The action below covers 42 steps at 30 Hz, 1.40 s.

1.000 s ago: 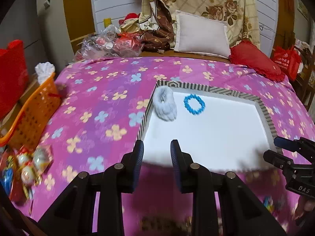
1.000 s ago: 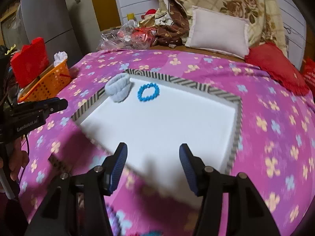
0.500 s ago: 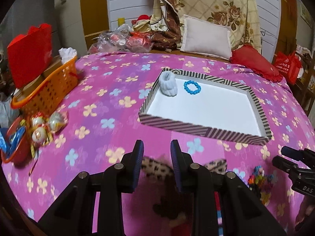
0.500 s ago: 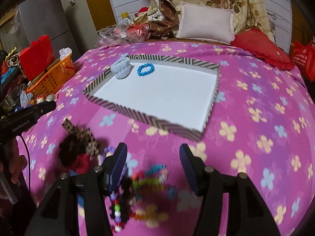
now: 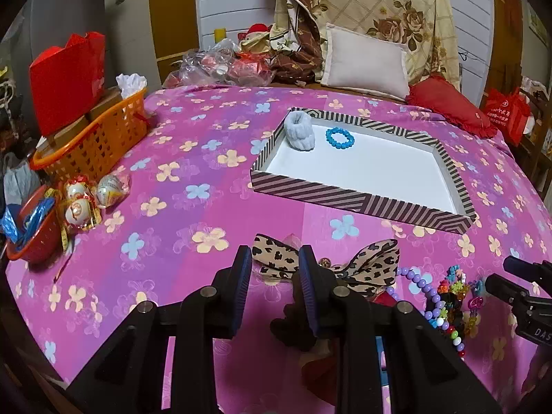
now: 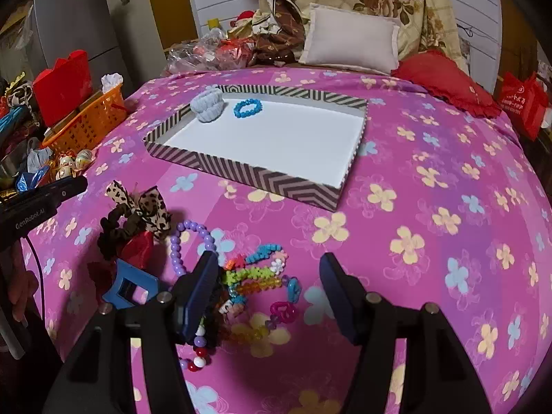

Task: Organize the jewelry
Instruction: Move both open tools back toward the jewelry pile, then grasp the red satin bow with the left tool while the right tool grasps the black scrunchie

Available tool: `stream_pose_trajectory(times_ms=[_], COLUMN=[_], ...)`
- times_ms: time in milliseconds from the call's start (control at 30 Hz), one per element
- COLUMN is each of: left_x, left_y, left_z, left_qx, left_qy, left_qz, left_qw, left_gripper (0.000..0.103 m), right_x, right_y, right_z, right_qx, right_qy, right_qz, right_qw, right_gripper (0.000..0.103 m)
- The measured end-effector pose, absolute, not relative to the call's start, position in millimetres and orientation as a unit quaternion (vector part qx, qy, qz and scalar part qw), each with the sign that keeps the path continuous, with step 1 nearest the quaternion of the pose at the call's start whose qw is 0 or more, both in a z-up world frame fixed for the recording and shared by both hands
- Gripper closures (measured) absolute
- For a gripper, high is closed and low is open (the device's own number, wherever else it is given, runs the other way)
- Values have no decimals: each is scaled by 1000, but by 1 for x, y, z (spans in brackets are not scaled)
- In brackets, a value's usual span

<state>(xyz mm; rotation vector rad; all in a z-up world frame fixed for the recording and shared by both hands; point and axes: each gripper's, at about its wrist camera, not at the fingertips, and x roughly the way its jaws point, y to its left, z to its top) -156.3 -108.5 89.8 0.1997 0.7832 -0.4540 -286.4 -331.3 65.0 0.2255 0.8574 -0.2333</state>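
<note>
1. Right wrist view shows the right hand-held gripper (image 6: 269,284) with its jaws wide apart and nothing between them, hovering over a heap of loose jewelry on the pink flowered bedspread (image 6: 431,179)
2. Directly below and between its fingers lies a tangle of multicoloured plastic bead bracelets (image 6: 257,277); a lilac round-bead bracelet (image 6: 188,245) lies just to the left of it, touching the left finger's outline
3. Left hand-held gripper (image 5: 272,276) has its jaws narrowly apart, empty, above a leopard-print fabric bow (image 5: 324,262) and a dark brown scrunchie (image 5: 293,324) beside it
4. Striped shallow cardboard box with a white floor (image 6: 241,169) sits farther up the bed, well apart from both grippers; it holds a pale blue knitted scrunchie (image 6: 208,105) and a bright blue bead bracelet (image 6: 247,108) in its far left corner
5. Judging by this, the step in hand is picking the next piece from the heap
6. Next move likely calls for lowering the right hand-held gripper onto one bracelet, closing on it alone without dragging its neighbours, then carrying it to the box
</note>
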Motion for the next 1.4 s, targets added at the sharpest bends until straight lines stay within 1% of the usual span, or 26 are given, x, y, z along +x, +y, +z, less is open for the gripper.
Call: stream_pose_trajectory(times_ms=[267,367,533,700,900,1000,1167,1267,1400], left_x=[-150,-146,-147,-156,-160,-165,-175,-181,-186], left_y=[-98,-94,-90,-93,-90,-85,-77,-80,-86], left_z=[71,64,64,66,59,58,51,44,40], left_qx=[65,59,54,69,67,65,54,62,86], left_qy=[409,424,425,423,454,461,484,496,491], left_qz=[-239,-246,-258,-275,-295,-300,-322,-339,-349], left_qw=[878,870,866,861,838,833,812,797,794], left_gripper=[79,76,75,73,73,73,73,73,72], right_x=[-292,-296,-300,-302,-303,-303,-305,-306,-305], right_y=[-339,-343,-347,-348,-344,-340,-345,-345,-344], right_z=[56,52,46,47,50,51,50,50,49], right_qx=[104,102,100,94,105,92,99,101,101], right_qy=[423,429,440,439,437,438,441,441,441], right_qz=[-125,-126,-125,-126,-99,-104,-109,-107,-101], right_qw=[892,889,884,885,888,888,885,886,886], right_gripper=[36,36,36,36,36,36,36,36,36])
